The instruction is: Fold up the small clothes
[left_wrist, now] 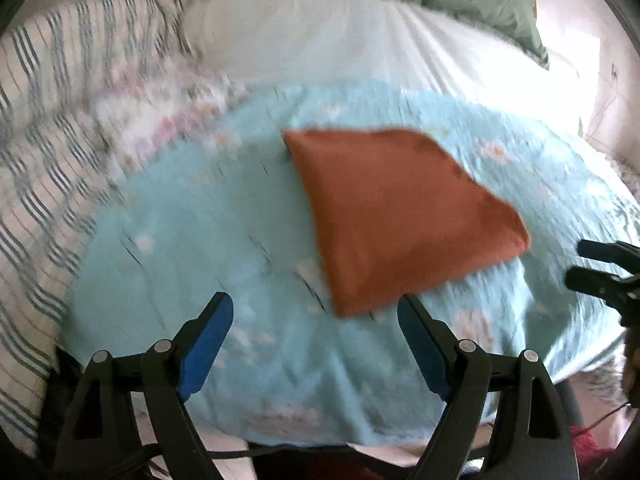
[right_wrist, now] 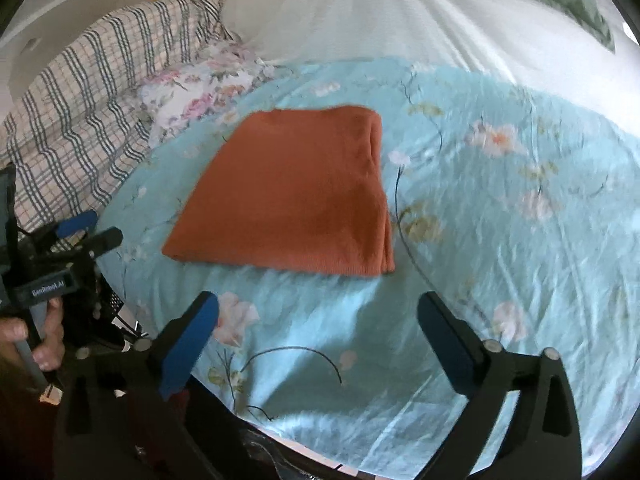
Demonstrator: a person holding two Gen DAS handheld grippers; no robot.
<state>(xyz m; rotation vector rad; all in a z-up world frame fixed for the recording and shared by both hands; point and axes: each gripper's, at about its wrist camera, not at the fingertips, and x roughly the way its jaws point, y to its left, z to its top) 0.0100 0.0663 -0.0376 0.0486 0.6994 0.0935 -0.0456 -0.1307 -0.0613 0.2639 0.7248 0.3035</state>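
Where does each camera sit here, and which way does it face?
Left wrist: on the left gripper, facing forward over the bed at the folded orange cloth; its open fingers show, with the right gripper at the right edge.
Right wrist: on the right gripper, same direction; the person's hand holds the left gripper at the left edge.
Shared: cloth, blue sheet.

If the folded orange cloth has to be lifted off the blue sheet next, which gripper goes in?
Probably left. The left gripper, open, has the orange cloth's near corner almost between its fingers. The right gripper, also open, sits back from the cloth, with bare blue floral sheet between.
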